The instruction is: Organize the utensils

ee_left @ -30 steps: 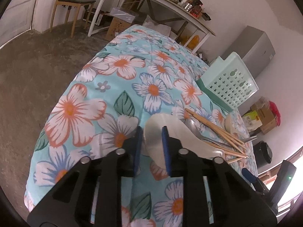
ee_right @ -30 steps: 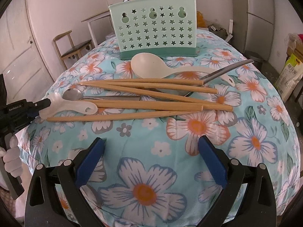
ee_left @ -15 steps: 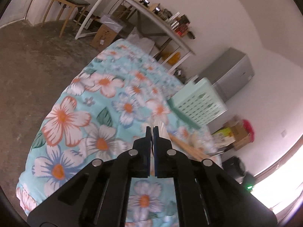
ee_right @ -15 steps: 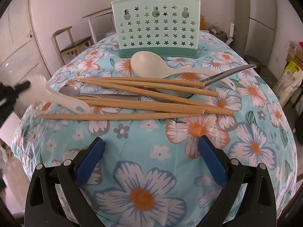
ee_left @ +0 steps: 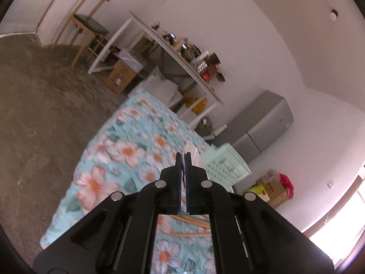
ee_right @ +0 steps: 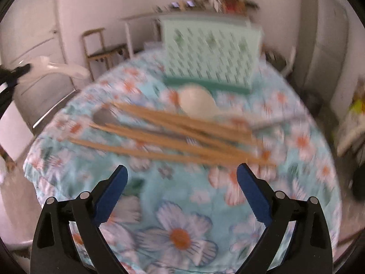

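The mint-green utensil holder (ee_right: pixel 212 52) stands upright at the far side of the tabletop (ee_right: pixel 182 205), which is covered with a flowered cloth; its front wall is pierced with rows of small holes, and because both views are blurred and show it only from outside, what it holds cannot be told. Just in front of its darker base lies a cream serving spoon (ee_right: pixel 197 101) with its bowl toward the holder, and nearer the camera a loose bundle of wooden chopsticks (ee_right: pixel 173 134) lies across the cloth over a metal spoon (ee_right: pixel 103 116). The left gripper (ee_left: pixel 183 159) has its fingers pressed together on a white spoon (ee_right: pixel 57 67), held up in the air off the left edge of the tabletop, well apart from the holder. The right gripper (ee_right: pixel 182 178) hangs above the near part of the cloth with its fingers spread wide and nothing between them.
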Tool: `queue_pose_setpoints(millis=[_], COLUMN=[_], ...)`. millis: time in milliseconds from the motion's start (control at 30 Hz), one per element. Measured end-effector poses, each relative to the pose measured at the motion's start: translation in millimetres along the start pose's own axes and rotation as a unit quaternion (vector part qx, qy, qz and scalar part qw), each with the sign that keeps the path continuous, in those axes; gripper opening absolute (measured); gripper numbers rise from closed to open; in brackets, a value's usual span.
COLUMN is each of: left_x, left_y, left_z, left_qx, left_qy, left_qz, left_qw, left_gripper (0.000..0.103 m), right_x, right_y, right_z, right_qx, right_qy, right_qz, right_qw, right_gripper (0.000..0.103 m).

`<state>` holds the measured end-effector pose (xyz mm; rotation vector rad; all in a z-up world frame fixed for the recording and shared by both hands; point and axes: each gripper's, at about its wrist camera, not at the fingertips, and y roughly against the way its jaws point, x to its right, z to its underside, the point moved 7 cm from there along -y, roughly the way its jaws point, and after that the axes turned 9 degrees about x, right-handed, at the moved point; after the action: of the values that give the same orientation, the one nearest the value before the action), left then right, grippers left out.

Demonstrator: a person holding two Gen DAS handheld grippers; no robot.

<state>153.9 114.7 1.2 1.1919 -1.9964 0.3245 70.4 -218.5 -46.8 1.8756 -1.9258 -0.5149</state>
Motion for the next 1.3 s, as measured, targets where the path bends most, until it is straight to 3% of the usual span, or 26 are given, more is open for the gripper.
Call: queue_pose_setpoints(millis=[100,233,333,433,500,633,1000,1233,1300], left_x=[-9,-22,-30,-37,-41,-48,-67,-73,-74], left_y=[4,3,2,-1,-6,-14,-26,-29,-30], left_z=[-7,-12,-14,-15,-14,-11,-7,-6,-6], left_qx=[0.012,0.02,0.024,0.026,0.026,0.021,0.013,0.011,0.011], left_qy=[0.003,0.015,0.019,0.023,0.025,0.029,0.041,0.047,0.047], left_qz=[-0.009,-0.023,-0.029,-0.031,-0.032,-0.033,-0.04,-0.042,-0.042], left_qw=[0.9999,0.9994,0.9991,0.9989,0.9988,0.9988,0.9983,0.998,0.9979], left_gripper=[0.002,0.002,0.002,0.002,0.002,0.002,0.002,0.002,0.002], right_x=[-21,-42,-58,-70,-79,-90,-84,-98,-98], right_y=[-3,-23,-42,-59,-67,-87,-84,-88,-84], right_z=[-25,-42,-46,-46,-45,-43,-18,-17,-22], right_qx=[0.031,0.031,0.013,-0.023,-0.038,-0.055,-0.117,-0.132,-0.134], right_qy=[0.039,0.084,0.123,0.124,0.139,0.189,0.215,0.3,0.294], right_qz=[-0.02,-0.038,-0.072,-0.125,-0.134,-0.131,-0.146,-0.153,-0.166], right_qw=[0.999,0.995,0.99,0.984,0.98,0.972,0.958,0.932,0.932], right_gripper=[0.088,0.077,0.067,0.058,0.049,0.045,0.042,0.042,0.042])
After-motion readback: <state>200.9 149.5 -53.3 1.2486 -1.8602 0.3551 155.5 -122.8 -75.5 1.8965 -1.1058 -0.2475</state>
